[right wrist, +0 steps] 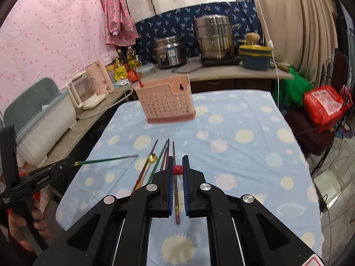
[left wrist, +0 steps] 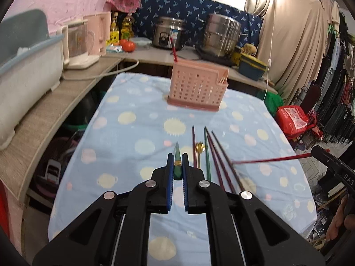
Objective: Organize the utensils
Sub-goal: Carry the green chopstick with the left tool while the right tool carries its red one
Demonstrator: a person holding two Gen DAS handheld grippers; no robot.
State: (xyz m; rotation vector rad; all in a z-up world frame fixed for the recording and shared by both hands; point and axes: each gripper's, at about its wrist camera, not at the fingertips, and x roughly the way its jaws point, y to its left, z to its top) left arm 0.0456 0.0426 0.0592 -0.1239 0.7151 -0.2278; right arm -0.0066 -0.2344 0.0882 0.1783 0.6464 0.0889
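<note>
My left gripper (left wrist: 177, 157) is shut on a green chopstick (left wrist: 177, 170) that points forward between its blue pads, held above the table. My right gripper (right wrist: 177, 159) is shut on a red chopstick (right wrist: 178, 169), seen end-on. Each gripper shows in the other's view: the right gripper (left wrist: 319, 151) with the red chopstick (left wrist: 266, 160), the left gripper (right wrist: 71, 161) with the green chopstick (right wrist: 106, 160). A pink slotted utensil basket (left wrist: 196, 87) (right wrist: 166, 103) stands at the table's far end with one red chopstick (left wrist: 173, 49) (right wrist: 139, 80) upright in it. Several chopsticks (left wrist: 214, 155) (right wrist: 165, 153) and a gold spoon (left wrist: 199, 147) (right wrist: 152, 157) lie on the cloth.
The table wears a light blue dotted cloth (left wrist: 133, 133) (right wrist: 244, 155). Behind it a counter (left wrist: 155, 55) holds a rice cooker (left wrist: 169, 32), a steel pot (left wrist: 220, 35), oil bottles and a pink kettle (left wrist: 99, 33). A grey bin (left wrist: 24, 62) sits left, a red bag (right wrist: 324, 104) right.
</note>
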